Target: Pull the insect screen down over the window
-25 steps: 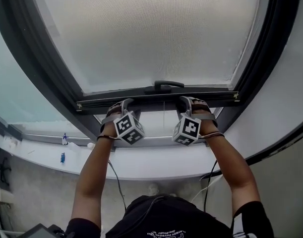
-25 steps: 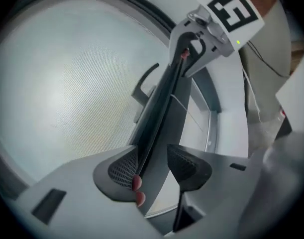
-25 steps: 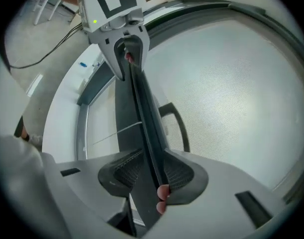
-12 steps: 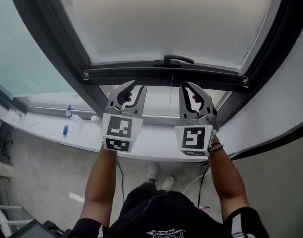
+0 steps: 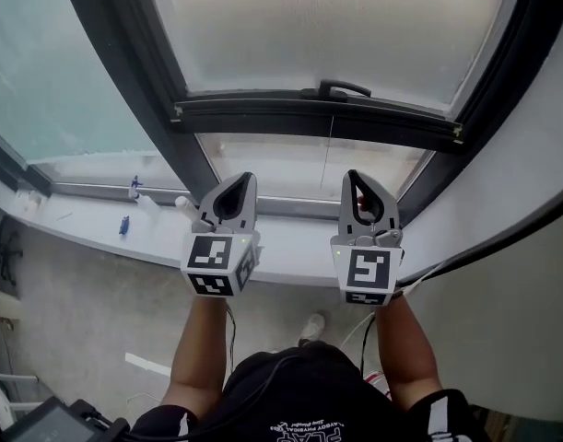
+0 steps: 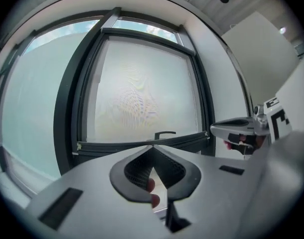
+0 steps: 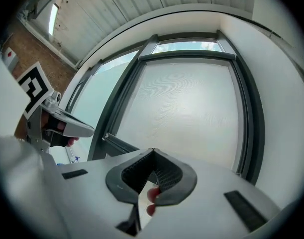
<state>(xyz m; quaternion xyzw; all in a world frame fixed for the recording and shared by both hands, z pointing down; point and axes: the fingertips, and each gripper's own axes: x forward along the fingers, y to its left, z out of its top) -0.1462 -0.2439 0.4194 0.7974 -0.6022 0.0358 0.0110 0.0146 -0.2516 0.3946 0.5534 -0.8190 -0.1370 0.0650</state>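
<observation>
Ceiling [image 7: 117, 14] above insect screen [image 7: 191, 113]: gripper views

A white ledge [image 5: 78, 221] runs across the scene. Toward its left end lie a small blue item [image 5: 123, 226] near the front edge and a second blue-tipped one [image 5: 134, 187] near the back edge, both too small to identify. Below lies a grey floor [image 5: 69, 311] with a white strip [image 5: 147, 365] on it and dark equipment [image 5: 41, 420] in the bottom-left corner, and a pale wall [image 5: 530, 155] closes the right side.
</observation>
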